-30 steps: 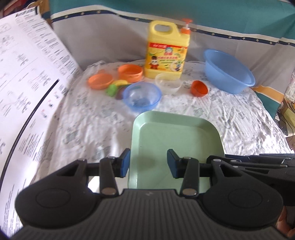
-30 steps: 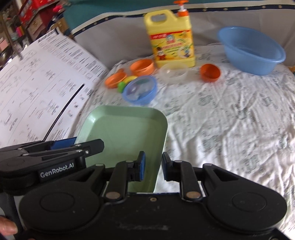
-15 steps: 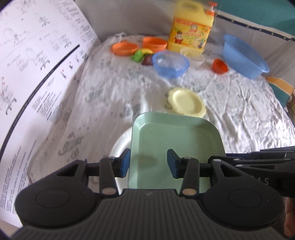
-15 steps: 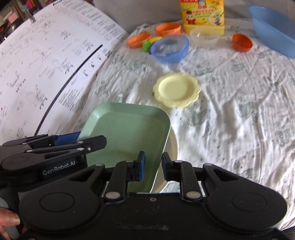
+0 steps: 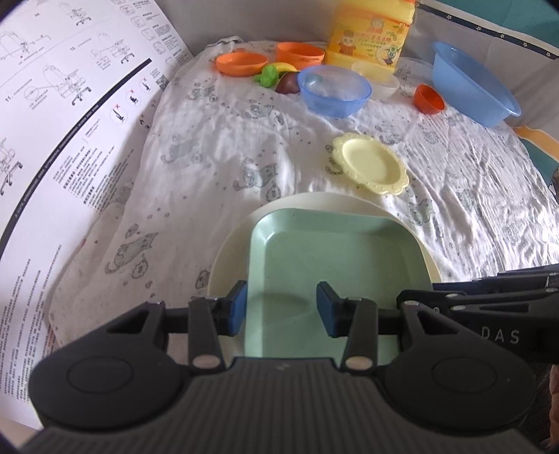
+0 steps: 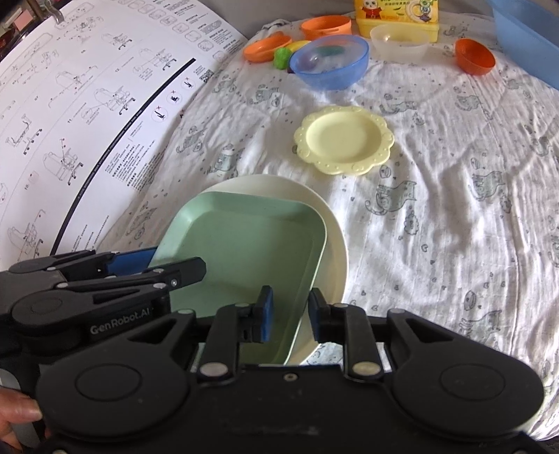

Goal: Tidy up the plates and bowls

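A green square plate (image 5: 335, 265) (image 6: 244, 244) sits on a round cream plate (image 5: 230, 258) (image 6: 335, 251) at the near edge of the cloth. My left gripper (image 5: 281, 309) straddles the green plate's left rim. Its jaws stand well apart, with one pad outside the rim and the other over the plate's floor. My right gripper (image 6: 291, 314) has the plate's right rim between its jaws; they are opening and the pads are off the rim. A yellow scalloped plate (image 5: 370, 167) (image 6: 344, 139) lies further back.
At the back stand a blue bowl (image 5: 333, 90), two orange bowls (image 5: 241, 63), a small orange cup (image 5: 429, 99), a clear bowl (image 5: 377, 78), a blue basin (image 5: 471, 83) and a yellow detergent bottle (image 5: 370, 31). A printed instruction sheet (image 5: 70, 122) rises along the left.
Both grippers sank and tipped downward with the green plate, which came down from the air onto the cream plate. The right jaws stand slightly wider.
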`<state>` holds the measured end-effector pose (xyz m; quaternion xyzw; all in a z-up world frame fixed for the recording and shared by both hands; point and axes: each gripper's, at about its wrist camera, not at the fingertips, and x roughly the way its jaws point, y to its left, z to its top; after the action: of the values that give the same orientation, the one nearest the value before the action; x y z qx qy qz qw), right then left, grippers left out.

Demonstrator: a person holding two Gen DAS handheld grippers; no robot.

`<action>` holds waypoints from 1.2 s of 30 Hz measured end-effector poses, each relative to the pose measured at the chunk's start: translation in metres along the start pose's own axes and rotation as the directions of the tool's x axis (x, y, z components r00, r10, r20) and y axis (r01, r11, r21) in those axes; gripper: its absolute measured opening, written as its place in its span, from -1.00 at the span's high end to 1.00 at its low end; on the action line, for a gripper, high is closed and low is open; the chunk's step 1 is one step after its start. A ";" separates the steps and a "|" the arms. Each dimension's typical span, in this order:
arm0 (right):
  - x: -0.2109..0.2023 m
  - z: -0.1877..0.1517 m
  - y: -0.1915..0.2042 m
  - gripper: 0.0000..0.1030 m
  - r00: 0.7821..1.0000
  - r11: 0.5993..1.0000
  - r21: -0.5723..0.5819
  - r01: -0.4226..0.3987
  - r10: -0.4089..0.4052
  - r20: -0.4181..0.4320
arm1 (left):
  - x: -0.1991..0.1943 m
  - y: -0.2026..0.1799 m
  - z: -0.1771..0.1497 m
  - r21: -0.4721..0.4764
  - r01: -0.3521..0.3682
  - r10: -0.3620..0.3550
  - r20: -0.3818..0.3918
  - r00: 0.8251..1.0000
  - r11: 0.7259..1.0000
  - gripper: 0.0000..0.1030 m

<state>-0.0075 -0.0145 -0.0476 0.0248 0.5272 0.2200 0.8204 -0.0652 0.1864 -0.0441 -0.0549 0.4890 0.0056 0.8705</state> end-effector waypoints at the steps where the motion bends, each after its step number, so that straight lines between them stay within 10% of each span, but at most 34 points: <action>1: 0.000 0.000 0.000 0.47 1.000 1.000 -0.002 -0.005 0.005 0.000 | 0.001 0.000 0.000 -0.003 0.000 0.000 -0.003 1.000 1.000 0.20; 4: 0.003 0.000 0.002 0.40 1.000 1.000 -0.019 -0.009 0.009 0.007 | 0.002 0.001 0.000 -0.007 -0.003 0.003 -0.004 1.000 1.000 0.17; 11: -0.016 0.007 -0.005 -1.00 0.995 1.000 0.007 -0.013 0.012 0.094 | -0.020 0.016 0.007 -0.075 -0.033 0.039 0.084 0.996 0.997 -0.81; 36: -0.034 0.014 -0.069 -1.00 0.974 0.987 0.137 0.082 -0.108 0.199 | 0.001 -0.009 0.041 -0.041 -0.019 0.022 0.087 0.996 0.999 -1.00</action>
<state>0.0164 -0.0875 -0.0310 0.0745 0.4529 0.1424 0.8770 -0.0295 0.1816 -0.0231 -0.0669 0.4506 0.0267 0.8898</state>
